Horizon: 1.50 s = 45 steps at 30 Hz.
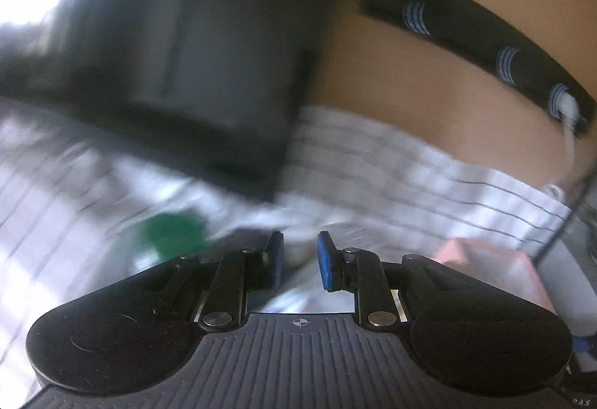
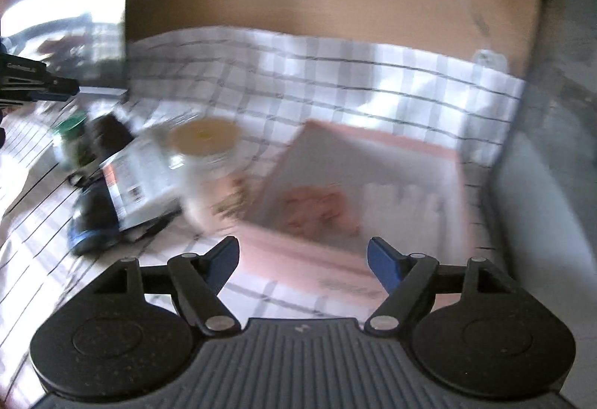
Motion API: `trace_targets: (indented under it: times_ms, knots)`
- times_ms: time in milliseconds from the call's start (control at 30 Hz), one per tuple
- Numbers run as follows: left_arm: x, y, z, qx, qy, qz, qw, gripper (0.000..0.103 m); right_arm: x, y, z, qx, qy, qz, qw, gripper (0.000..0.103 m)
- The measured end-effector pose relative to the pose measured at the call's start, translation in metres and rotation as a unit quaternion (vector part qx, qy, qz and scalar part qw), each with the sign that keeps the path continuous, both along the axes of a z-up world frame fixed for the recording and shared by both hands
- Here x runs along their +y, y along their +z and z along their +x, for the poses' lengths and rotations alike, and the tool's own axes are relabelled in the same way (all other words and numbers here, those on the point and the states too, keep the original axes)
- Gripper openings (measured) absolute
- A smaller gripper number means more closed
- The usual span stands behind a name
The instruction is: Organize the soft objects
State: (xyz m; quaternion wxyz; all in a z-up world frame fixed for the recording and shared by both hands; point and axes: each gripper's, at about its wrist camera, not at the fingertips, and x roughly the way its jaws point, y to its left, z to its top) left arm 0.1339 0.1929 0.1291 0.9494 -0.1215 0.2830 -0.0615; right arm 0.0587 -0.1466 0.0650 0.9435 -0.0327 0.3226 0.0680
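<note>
Clearly, both views were smeared by blur, so small details could not be read. The right tool (image 2: 303, 259) hung with its 2 blue-padded fingers (image 2: 384, 265) spread wide and nothing between them, above the near edge of a pink box (image 2: 453, 162) lying on the checked cloth (image 2: 335, 73) that covered the surface. Inside the box lay a crumpled pink soft item (image 2: 317, 207) beside a white ribbed soft item (image 2: 403, 203); what they were could not be told.

To the left of the box stood a cluster of other things: a clear jar with a tan lid (image 2: 205, 136) just beside the box's left wall, a white labelled package (image 2: 138, 181) leaning against the jar, a dark blue-trimmed object (image 2: 89, 222) under the package, and a green-capped bottle (image 2: 71, 133) farther left. At the far left edge the other tool showed as a dark bar.

The left tool (image 1: 299, 261) had its fingers (image 1: 326, 265) only a narrow gap apart, and nothing could be seen gripped between them. A large dark blurred block (image 1: 179, 65) filled the upper left of its view, blocking most of what lay beyond. A green blur (image 1: 171, 233) sat low on the left, and a corner of the pink box (image 1: 481, 256) on the right. A black strip with blue-white marks (image 1: 466, 32) ran along the tan wall (image 1: 410, 103) behind, and a white cable (image 1: 569, 121) hung from it.
</note>
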Motion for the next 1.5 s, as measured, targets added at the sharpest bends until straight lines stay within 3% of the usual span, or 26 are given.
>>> trace_targets:
  times_ms: [200, 400, 633, 767, 900, 1000, 1067, 1233, 1500]
  knots:
    - [0.054, -0.037, -0.029, 0.062, 0.032, -0.014, 0.9975, 0.022, 0.077, -0.004, 0.016, 0.013, 0.083, -0.009, 0.996, 0.077]
    - [0.067, -0.06, -0.053, 0.097, 0.012, -0.016, 0.995, 0.022, 0.157, 0.01, 0.052, -0.013, 0.153, -0.023, 0.988, 0.077]
    - [0.076, -0.072, -0.072, 0.101, -0.015, -0.015, 0.9946, 0.022, 0.241, 0.01, 0.113, -0.061, 0.207, -0.114, 0.97, 0.086]
    - [0.084, -0.073, -0.078, 0.102, -0.029, -0.021, 0.9941, 0.022, 0.265, -0.007, 0.148, -0.045, 0.216, -0.159, 0.962, 0.086]
    - [0.095, -0.074, -0.081, 0.101, -0.026, -0.026, 0.9941, 0.022, 0.272, -0.018, 0.167, -0.03, 0.221, -0.169, 0.96, 0.086]
    - [0.1, -0.076, -0.079, 0.105, -0.022, -0.029, 0.9938, 0.022, 0.269, -0.019, 0.168, -0.039, 0.217, -0.165, 0.961, 0.08]
    - [0.102, -0.077, -0.076, 0.106, -0.021, -0.033, 0.9936, 0.022, 0.268, -0.017, 0.169, -0.03, 0.221, -0.155, 0.962, 0.051]
    - [0.095, -0.078, -0.068, 0.104, -0.027, -0.046, 0.9932, 0.022, 0.259, -0.009, 0.135, -0.034, 0.237, -0.136, 0.961, 0.049]
    - [0.094, -0.065, -0.063, 0.076, -0.001, -0.045, 0.9961, 0.022, 0.273, -0.017, 0.071, -0.044, 0.295, -0.147, 0.943, 0.05]
